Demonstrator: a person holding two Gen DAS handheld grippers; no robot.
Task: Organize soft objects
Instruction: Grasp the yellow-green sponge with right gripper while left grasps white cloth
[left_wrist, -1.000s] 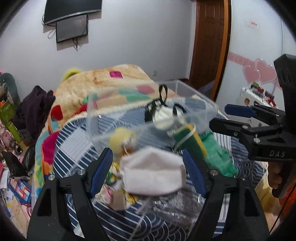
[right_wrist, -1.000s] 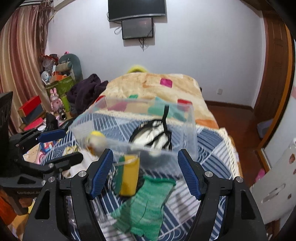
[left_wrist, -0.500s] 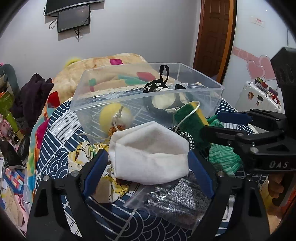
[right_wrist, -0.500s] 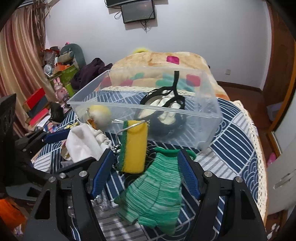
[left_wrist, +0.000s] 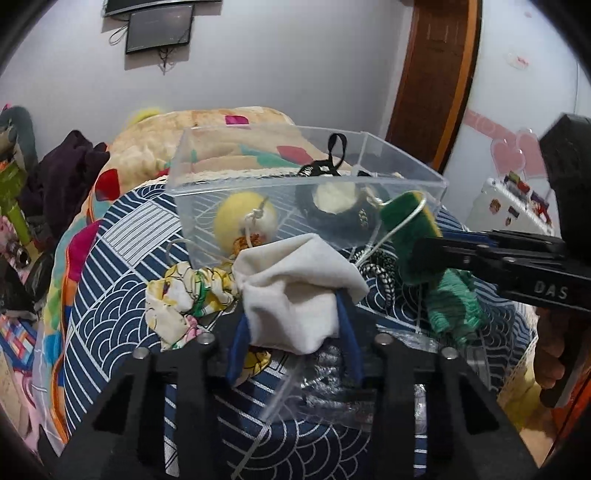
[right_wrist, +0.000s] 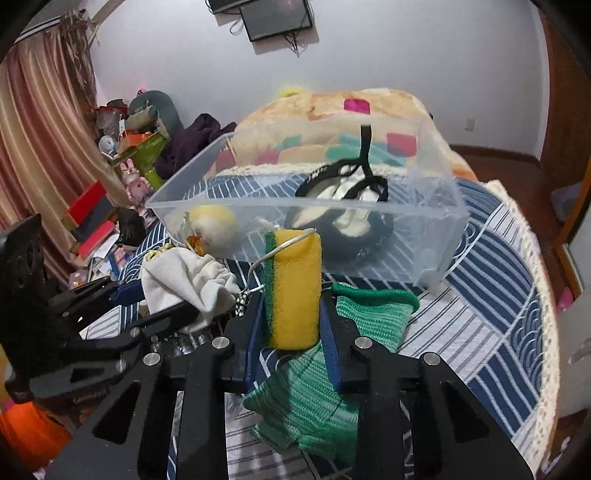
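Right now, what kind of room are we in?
Most likely a bedroom in a home: a bed with patterned bedding and a rolled blanket, a wall-mounted TV, curtains, and a wooden door.

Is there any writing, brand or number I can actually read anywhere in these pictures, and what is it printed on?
"DAS": pale letters on the black body of the right gripper, seen from the left wrist.
White lettering on the strap of the black item in the clear bin: too small to read.
Stickers on the white case: blurred, unreadable.
Nothing else legible.
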